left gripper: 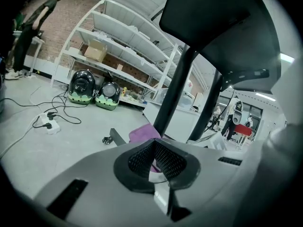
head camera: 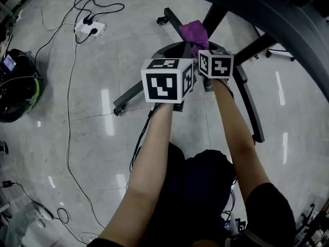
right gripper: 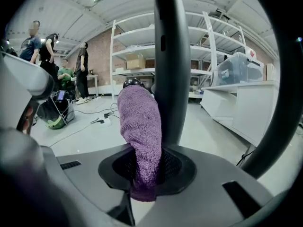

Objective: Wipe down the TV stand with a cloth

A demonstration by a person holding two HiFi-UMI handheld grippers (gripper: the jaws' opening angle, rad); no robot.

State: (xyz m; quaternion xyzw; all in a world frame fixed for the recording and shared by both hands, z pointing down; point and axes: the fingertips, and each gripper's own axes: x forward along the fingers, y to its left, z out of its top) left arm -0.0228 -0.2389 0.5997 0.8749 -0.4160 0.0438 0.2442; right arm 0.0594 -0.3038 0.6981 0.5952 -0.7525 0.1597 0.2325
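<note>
A purple cloth (head camera: 194, 33) is bunched at the black upright pole (head camera: 213, 17) of the TV stand, above its wheeled black legs (head camera: 248, 103). My right gripper (right gripper: 142, 176) is shut on the cloth (right gripper: 139, 126), which rises from its jaws and rests against the pole (right gripper: 171, 65). In the head view that gripper (head camera: 215, 63) sits just below the cloth. My left gripper (left gripper: 154, 162) is shut with nothing in it; its mesh pads meet in a V. It hangs beside the right one (head camera: 167, 80), facing the pole (left gripper: 177, 89) and the cloth (left gripper: 144, 132). The dark TV back (left gripper: 222, 27) looms overhead.
A white power strip (head camera: 90, 29) with trailing cables lies on the pale floor at the upper left. A dark bag (head camera: 18, 89) sits at the left edge. White shelving (left gripper: 128, 37) and two green-black bags (left gripper: 90, 86) stand behind. Several people (right gripper: 47, 46) stand far off.
</note>
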